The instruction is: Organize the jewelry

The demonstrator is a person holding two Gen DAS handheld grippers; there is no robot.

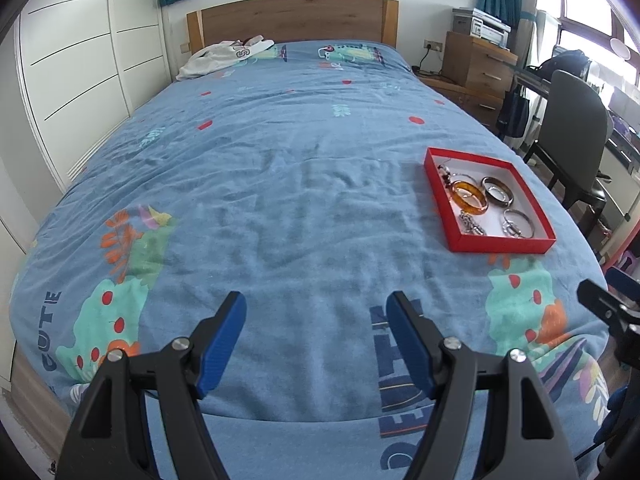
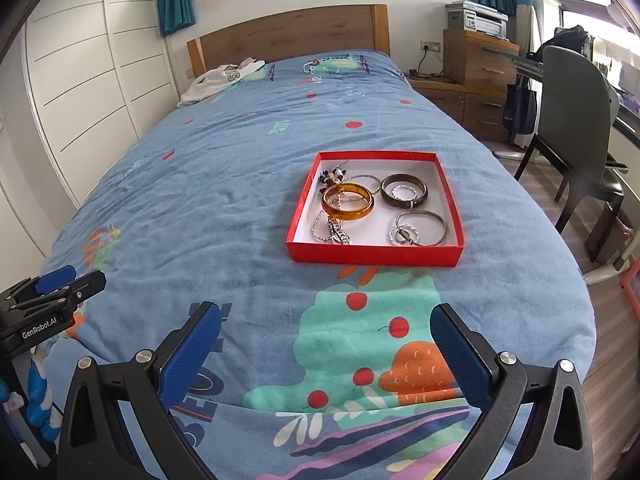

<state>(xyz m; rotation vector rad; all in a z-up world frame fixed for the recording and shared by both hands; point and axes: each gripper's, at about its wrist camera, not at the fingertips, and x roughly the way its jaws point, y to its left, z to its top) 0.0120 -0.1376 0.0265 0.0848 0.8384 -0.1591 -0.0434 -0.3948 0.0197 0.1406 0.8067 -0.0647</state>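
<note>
A white panelled wardrobe [image 2: 80, 80] runs close along the left side of the bed, leaving hardly any gap there. The bed's blue cartoon-printed cover [image 1: 280, 184] is a broad, wrinkled, bare stretch over its left and middle parts, with only a crumpled white garment [image 1: 224, 58] up near the wooden headboard [image 1: 292, 20].

The left claw [image 1: 316, 316] hovers over the near edge of the bed with its blue pads [image 1: 224, 344] spread wide and nothing between them; only cover shows in the gap. The right claw [image 2: 326, 328] hangs beside it, to its right, over the printed green and orange figure, also spread wide and empty.

Ahead of the right claw, on the right half of the bed and set in from its right edge, lies the shallow square red cardboard box with a white inside [image 2: 372, 254]. It sits flat, open side up, its near wall roughly square to the right claw's view. In it lie an amber translucent bangle [image 2: 348, 202] at the left, a dark brownish bangle [image 2: 404, 192] to its right with a small silver ring inside it, a thin silver bangle [image 2: 424, 228] in the near right corner, and tangled silver chains [image 2: 334, 232] in the near left. All the bangles lie flat.

To the right of the bed, wooden floor [image 2: 612, 320] leaves a passage before a grey chair [image 2: 572, 120] and a wooden drawer unit [image 2: 480, 64].
</note>
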